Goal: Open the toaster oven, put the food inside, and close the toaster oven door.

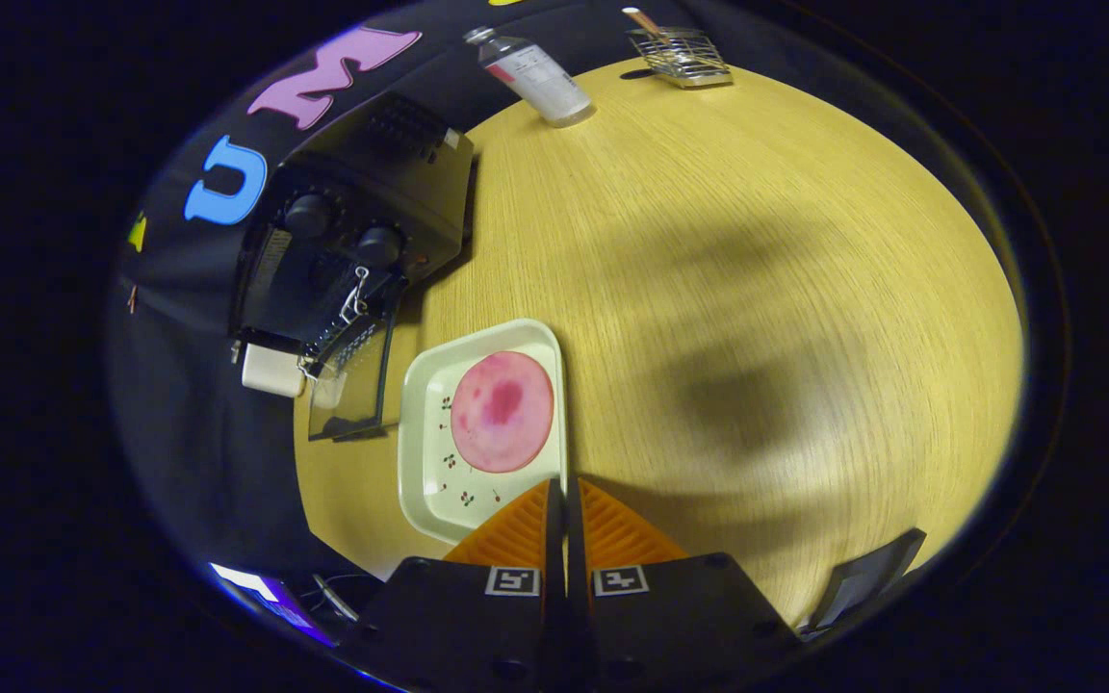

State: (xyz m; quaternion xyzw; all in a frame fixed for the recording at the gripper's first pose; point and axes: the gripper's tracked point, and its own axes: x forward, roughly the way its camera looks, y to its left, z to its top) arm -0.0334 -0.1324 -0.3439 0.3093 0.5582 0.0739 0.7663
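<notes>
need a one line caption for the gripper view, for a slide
Gripper with jaws shut hovers over the tray holding a pink food disc, beside the open toaster oven.

Black toaster oven [352, 250], door open; pink food [502, 411] on tray [420, 452] alongside.

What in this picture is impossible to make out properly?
- Inside of the toaster oven, gripper view: its open door and dark body hide the cavity.
- Tray corner: hidden behind the shut gripper.
- Bottle label: too small.
- Wire basket contents: too small.
</notes>
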